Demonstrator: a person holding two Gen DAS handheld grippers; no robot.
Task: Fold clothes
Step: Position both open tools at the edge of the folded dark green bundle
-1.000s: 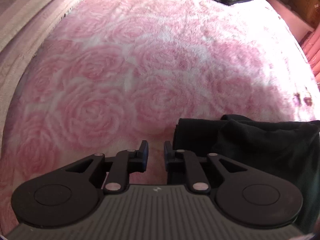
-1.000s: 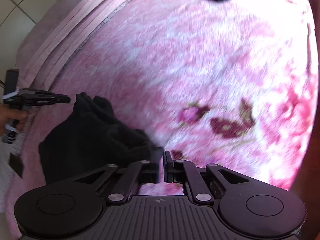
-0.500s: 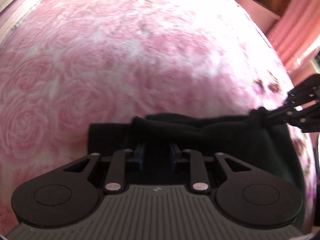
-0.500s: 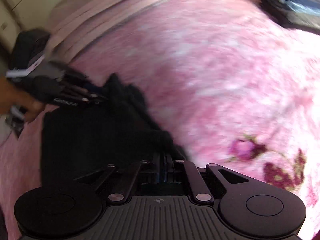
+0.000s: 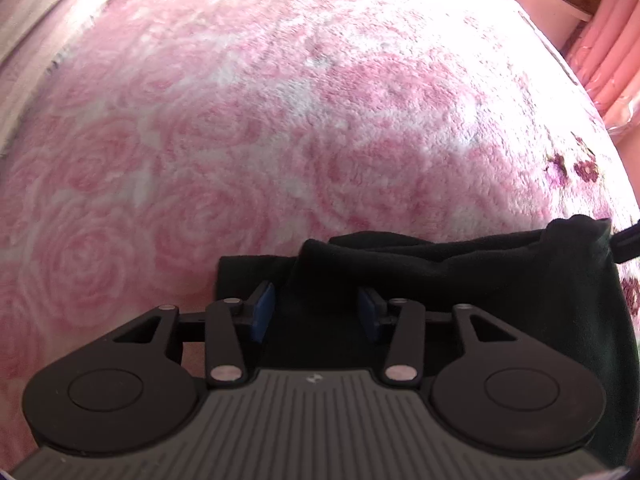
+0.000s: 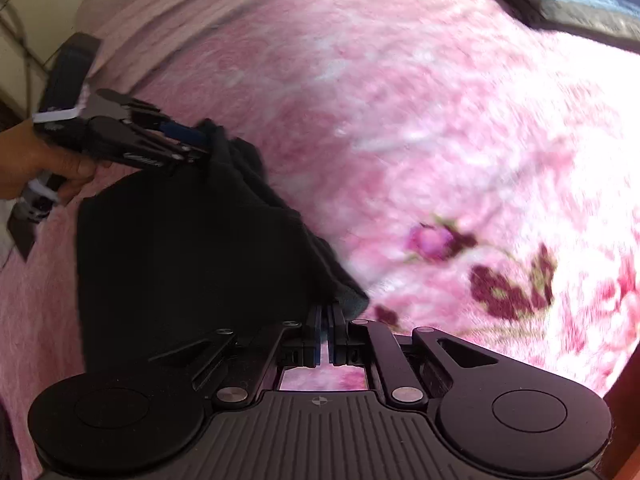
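A black garment point(image 5: 480, 280) of soft, thick cloth lies partly folded on a pink rose-patterned blanket point(image 5: 280, 120). One layer is doubled over another, its upper edge bunched into a rumpled ridge and its far corner lifted.

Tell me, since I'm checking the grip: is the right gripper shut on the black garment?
Yes, the right gripper has its jaws pressed together on a corner of the black garment.
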